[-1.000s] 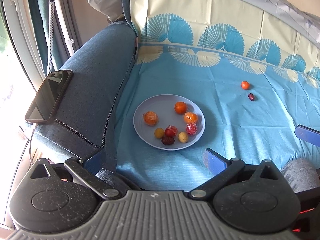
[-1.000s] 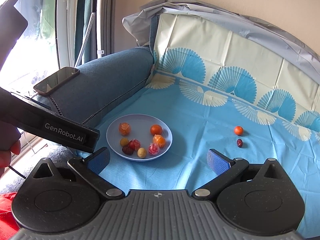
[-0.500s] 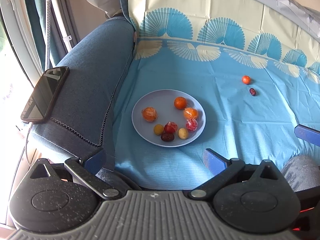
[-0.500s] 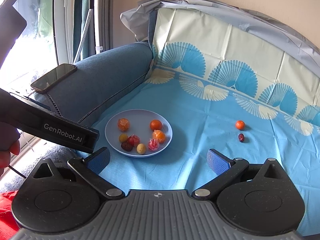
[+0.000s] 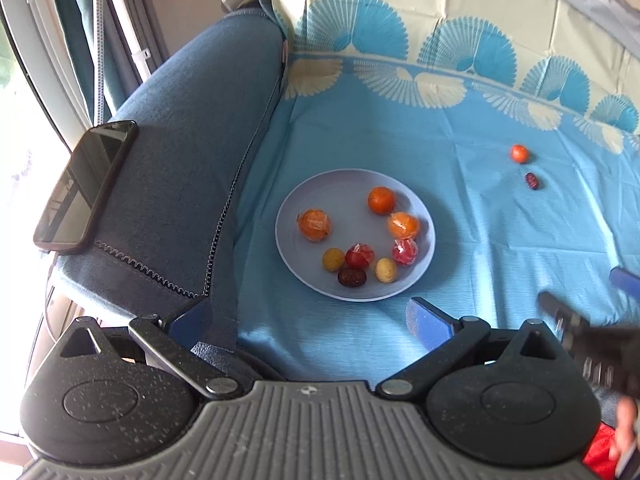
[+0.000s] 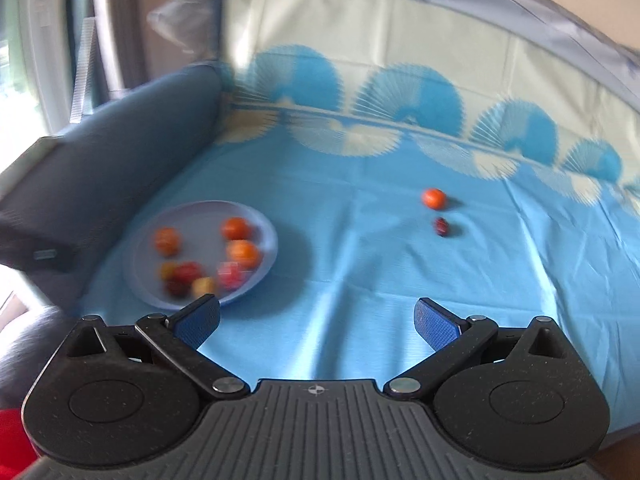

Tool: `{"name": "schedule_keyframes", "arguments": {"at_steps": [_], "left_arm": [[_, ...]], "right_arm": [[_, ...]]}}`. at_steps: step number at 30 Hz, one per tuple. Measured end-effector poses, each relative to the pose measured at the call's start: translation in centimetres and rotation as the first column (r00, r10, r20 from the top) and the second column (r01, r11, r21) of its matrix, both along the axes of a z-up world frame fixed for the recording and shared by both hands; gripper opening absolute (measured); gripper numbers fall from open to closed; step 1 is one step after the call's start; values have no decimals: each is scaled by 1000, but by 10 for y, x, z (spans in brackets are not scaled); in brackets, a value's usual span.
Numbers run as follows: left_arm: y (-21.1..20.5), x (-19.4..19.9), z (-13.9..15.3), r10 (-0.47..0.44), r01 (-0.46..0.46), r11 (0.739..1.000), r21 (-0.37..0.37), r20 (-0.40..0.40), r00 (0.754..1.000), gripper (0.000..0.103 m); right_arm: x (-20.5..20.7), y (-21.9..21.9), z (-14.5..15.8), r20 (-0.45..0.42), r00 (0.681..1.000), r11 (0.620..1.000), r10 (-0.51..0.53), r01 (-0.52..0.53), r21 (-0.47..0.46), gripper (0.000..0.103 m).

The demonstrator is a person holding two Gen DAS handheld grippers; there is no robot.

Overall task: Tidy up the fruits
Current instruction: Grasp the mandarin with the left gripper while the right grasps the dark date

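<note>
**Two strays left to collect**

Both my grippers are empty, jaws spread wide: the left gripper (image 5: pixel 308 316) hangs low in its frame over the near edge of the plate (image 5: pixel 292 204), the right gripper (image 6: pixel 316 320) faces open cloth. Eight fruits already sit on that plate. I judge the step in hand to be fetching the small orange fruit (image 6: pixel 433 198) and the dark red fruit (image 6: pixel 441 226), lying near each other right of centre in the right view, well apart from the plate. Next I'd bring the right jaws around one. The right view is blurred.

The surface is a blue fan-print cloth (image 5: pixel 460 208) over a sofa; a phone (image 5: pixel 86 184) rests on the armrest (image 5: pixel 180 160) at left.
</note>
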State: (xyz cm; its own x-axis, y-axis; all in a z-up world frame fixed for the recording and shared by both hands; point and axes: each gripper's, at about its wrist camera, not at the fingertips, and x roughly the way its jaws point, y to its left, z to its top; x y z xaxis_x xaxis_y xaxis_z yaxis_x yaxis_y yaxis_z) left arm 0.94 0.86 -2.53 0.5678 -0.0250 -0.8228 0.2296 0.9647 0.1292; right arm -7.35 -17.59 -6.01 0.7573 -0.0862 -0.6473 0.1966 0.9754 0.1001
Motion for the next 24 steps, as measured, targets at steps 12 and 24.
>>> {"name": "schedule_keyframes", "arguments": {"at_steps": [12,24], "left_arm": [[-66,66,-34,0,16,993,119,-137,991,103],[-243,164,-76,-187,187,981,42,-12,982,103]], "right_arm": [[146,-156,-135,37,936,936,-351,352,-26,102],[174,-212,-164,59,893,894,-446,448,-24,21]]}}
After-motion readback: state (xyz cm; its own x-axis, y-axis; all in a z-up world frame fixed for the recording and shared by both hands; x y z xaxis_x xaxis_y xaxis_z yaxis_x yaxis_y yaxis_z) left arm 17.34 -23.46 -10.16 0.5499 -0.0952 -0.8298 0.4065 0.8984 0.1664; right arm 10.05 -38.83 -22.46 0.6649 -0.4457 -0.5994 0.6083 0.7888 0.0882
